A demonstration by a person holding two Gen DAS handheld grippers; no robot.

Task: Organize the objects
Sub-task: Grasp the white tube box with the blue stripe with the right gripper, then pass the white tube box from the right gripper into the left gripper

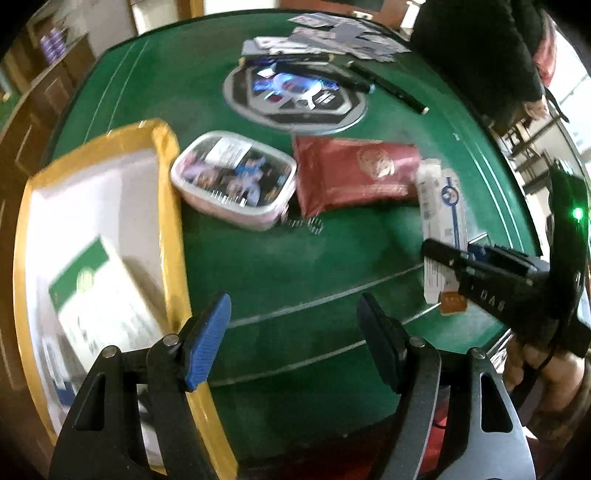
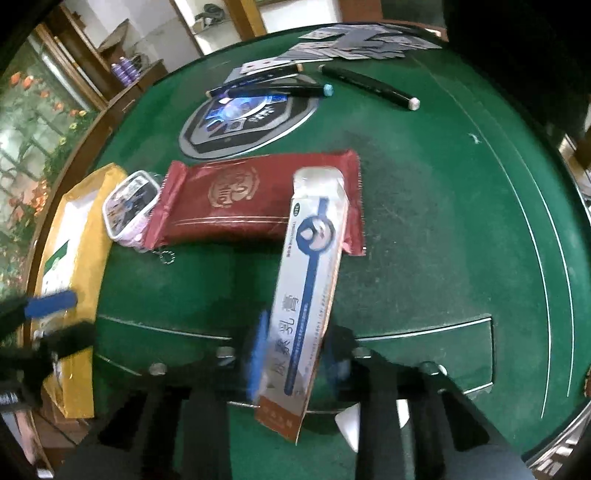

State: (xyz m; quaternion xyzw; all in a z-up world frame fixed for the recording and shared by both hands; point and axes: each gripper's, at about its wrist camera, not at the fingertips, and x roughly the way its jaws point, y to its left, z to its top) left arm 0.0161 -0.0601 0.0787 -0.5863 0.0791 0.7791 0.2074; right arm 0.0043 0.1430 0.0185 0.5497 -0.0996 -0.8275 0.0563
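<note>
At the far left we see a yellow-rimmed tray [image 1: 168, 206] with a white floor, and a green-and-white box [image 1: 99, 295] lying inside it. Our left gripper [image 1: 293, 339] hangs above the green table [image 1: 295, 258] just beside the tray's right rim, its jaws spread wide with nothing between them.

Next to the tray sits a small clear-lidded container [image 1: 234, 179], touching or nearly touching the rim, with what looks like a little chain [image 1: 306, 223] at its near corner, though blur makes that hard to confirm. To its right lies a flat red packet [image 1: 354, 171], and beyond both, a round grey panel [image 1: 295, 96] is set in the tabletop, with dark pens [image 1: 388, 88] and scattered cards [image 1: 332, 33] farther back.

Rightmost is the long white-and-blue carton [image 2: 310, 288]. Our right gripper [image 2: 295, 360] has its jaws pressed against the carton's sides near its orange end, gripping it. The carton's far end overlaps the red packet's right edge in the right wrist view, while the left wrist view shows it just beside that packet.
</note>
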